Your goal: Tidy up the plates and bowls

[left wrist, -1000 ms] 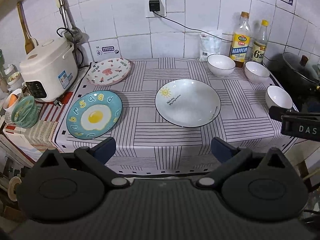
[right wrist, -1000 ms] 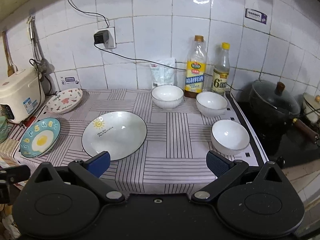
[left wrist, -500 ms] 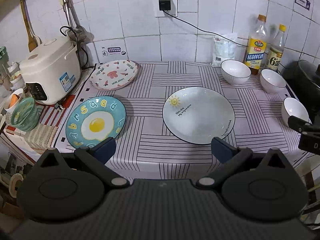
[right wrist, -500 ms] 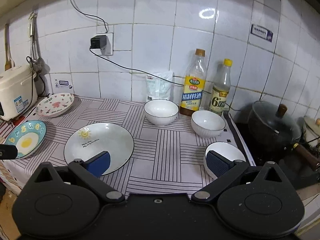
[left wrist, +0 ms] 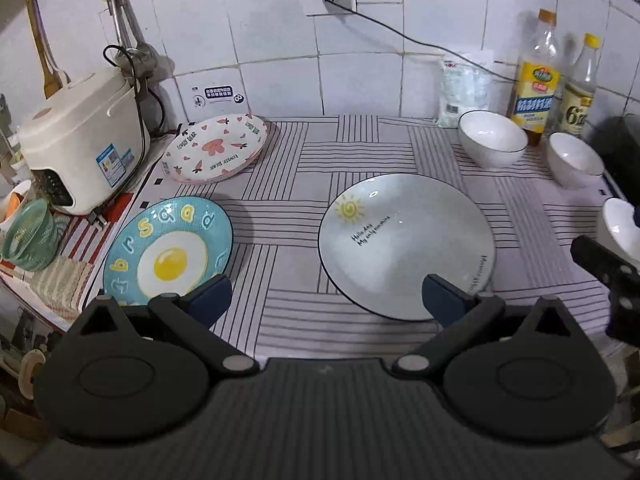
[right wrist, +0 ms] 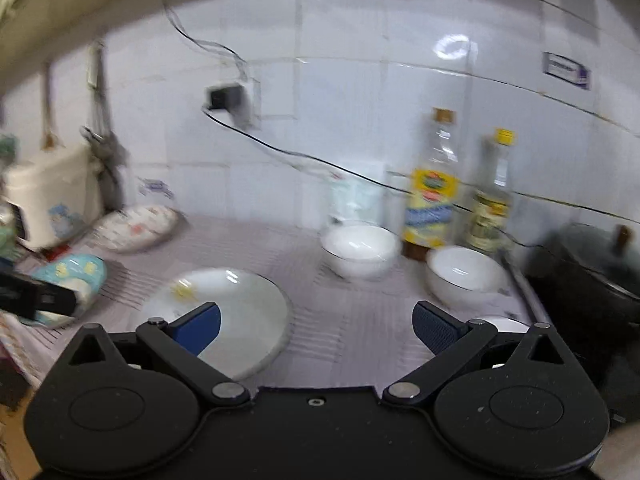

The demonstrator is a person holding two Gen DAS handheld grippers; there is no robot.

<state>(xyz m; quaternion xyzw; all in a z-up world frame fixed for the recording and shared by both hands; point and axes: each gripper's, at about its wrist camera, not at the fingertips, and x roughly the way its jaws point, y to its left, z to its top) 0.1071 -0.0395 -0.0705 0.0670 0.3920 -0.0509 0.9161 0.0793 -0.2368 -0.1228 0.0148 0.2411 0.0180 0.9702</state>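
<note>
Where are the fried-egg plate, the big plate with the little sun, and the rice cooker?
fried-egg plate [left wrist: 170, 254]: left wrist view, on the egg's white beside the yolk.
sun plate [left wrist: 408, 240]: left wrist view, on its bare pale middle.
rice cooker [left wrist: 80, 140]: left wrist view, on its white front wall.

A home kitchen – tiled wall [left wrist: 280, 20], rice cooker [left wrist: 80, 140], 2 sauce bottles [left wrist: 536, 80], a lidded pot [right wrist: 592, 256] beside the counter

Cool, even indoor light. The left wrist view is sharp, its tile lines bowing at the edges. The right wrist view is smeared with motion blur; glare [right wrist: 452, 46] shines on the wall [right wrist: 360, 120], corners darkening.
</note>
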